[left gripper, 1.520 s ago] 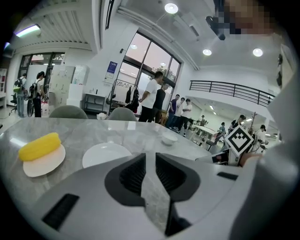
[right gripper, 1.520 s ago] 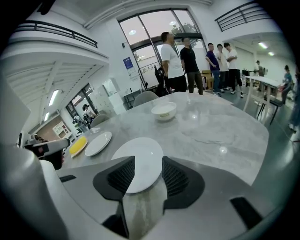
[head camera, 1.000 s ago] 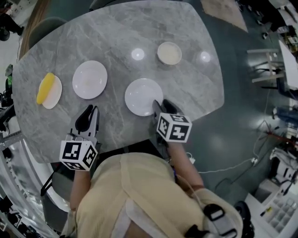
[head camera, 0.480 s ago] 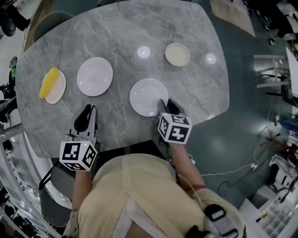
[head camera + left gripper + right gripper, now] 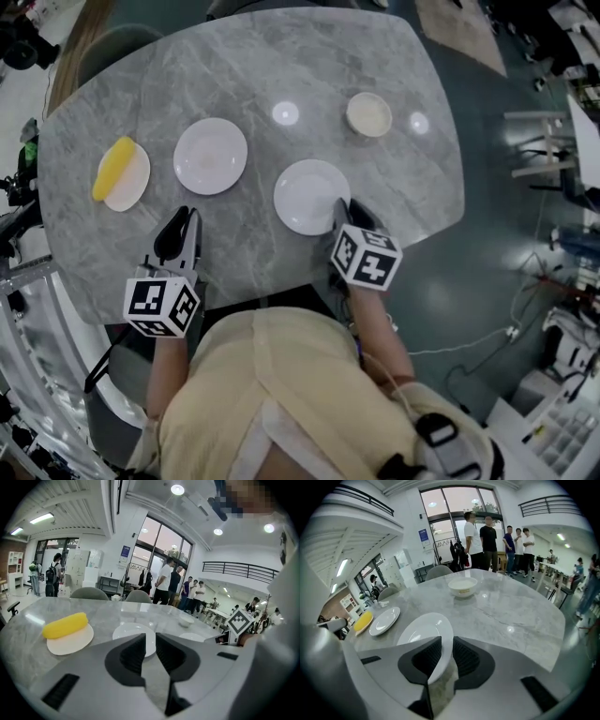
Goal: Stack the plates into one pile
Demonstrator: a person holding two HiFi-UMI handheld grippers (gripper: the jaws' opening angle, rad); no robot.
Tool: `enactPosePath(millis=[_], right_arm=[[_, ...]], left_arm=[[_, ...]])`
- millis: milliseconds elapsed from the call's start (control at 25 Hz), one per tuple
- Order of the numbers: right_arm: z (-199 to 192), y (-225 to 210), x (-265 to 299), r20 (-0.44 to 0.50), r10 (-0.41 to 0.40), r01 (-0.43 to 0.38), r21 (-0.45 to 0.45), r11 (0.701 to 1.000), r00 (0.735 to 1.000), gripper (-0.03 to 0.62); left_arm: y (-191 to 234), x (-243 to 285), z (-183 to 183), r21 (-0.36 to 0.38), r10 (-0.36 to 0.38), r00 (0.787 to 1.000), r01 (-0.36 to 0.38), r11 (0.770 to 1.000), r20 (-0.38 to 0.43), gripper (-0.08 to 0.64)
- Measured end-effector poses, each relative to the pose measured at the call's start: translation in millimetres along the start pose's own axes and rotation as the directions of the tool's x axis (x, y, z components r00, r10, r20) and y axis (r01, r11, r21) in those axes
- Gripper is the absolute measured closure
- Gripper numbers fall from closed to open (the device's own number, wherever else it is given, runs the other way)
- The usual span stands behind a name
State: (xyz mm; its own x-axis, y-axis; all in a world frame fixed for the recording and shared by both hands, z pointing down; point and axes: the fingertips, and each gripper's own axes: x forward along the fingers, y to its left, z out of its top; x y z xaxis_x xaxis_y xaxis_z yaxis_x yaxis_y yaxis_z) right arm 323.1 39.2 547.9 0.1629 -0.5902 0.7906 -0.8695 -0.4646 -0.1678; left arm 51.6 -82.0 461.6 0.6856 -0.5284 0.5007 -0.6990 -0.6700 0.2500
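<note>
The right gripper (image 5: 345, 208) has just been closing its jaws on the rim of the near plate (image 5: 424, 627). The rim fills the slot between the pads and looks pinched, one pad over it and one under. That is probably because a flat plate on the table (image 5: 281, 56) gives no other hold for lifting. The rest of this plate spreads ahead of the tips. The left gripper (image 5: 150, 641) is empty, its jaws a narrow gap apart with bare table between them. The middle plate (image 5: 129, 631) lies just beyond its tips, likely the base for the pile. A third plate (image 5: 70, 641) to the left of those jaws carries a yellow lump (image 5: 64, 625) I cannot identify. In the head view the marker cube covers the right grip. Whether the pinched plate has left the table cannot be told.
</note>
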Motion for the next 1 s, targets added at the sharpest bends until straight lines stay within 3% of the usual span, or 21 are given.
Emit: enactPosePath(millis=[480,720,1000], right_arm=[[14,43,-34,0.113,0.045,-0.051,0.046,0.998,0.993,0.555],[27,64,-54,0.173,0.136,-0.151,0.08,0.985,0.976,0.572],[43,104,-68,0.225,0.241,-0.256,0.039,0.966,0.944,0.58]], left_arm=[[20,-20,21,0.001,-0.054,0.996,0.054,0.999,0.067,0.503],[24,-29,21,-0.006,-0.046,0.995,0.047,0.999,0.088,0.503],[41,-41,22,-0.032,-0.021,0.993,0.025,0.999,0.113,0.503]])
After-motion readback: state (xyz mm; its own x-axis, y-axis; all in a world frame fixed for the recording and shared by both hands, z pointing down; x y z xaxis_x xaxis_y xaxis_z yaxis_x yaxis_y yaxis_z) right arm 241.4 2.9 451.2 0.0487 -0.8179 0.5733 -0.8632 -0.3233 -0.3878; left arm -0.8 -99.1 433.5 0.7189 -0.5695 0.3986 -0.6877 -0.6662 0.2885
